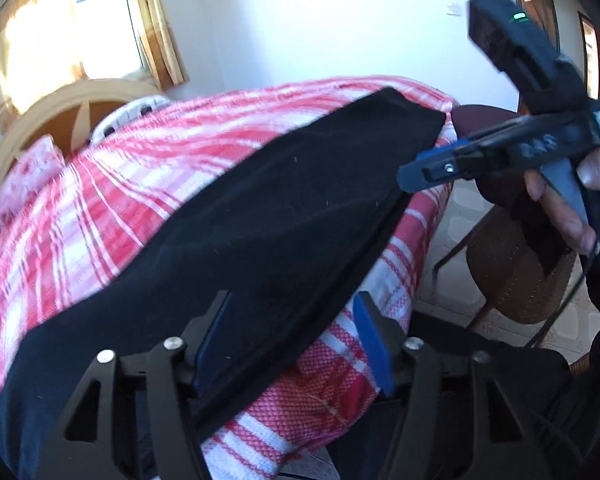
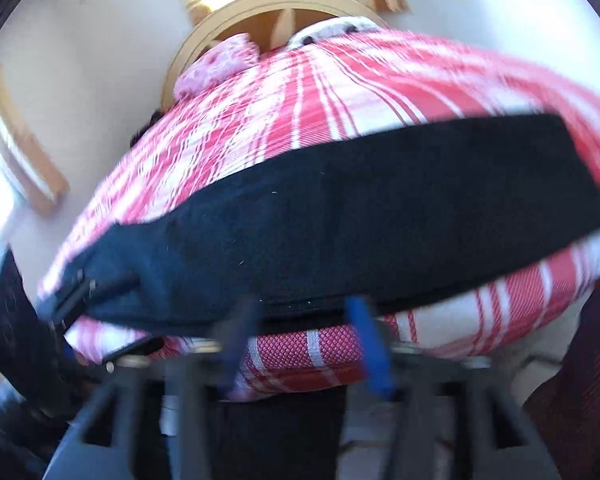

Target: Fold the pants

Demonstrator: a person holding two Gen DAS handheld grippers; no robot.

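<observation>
Dark pants (image 1: 260, 208), judged soft, limp and light, are shown lying lengthwise on the checked bed (image 1: 100, 184), best gripped at the near edge; left claw (image 1: 296, 344) and right claw (image 2: 304, 344) are held wide, empty.

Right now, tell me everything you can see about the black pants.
The black pants lie as one long, narrow, flat band across the red-and-white checked bedspread, near its front edge. The fabric looks dark, matte and soft, with specks of lint. Both layers' edges line up along the near side. The open left gripper frames that near edge; contact is unclear.
</observation>
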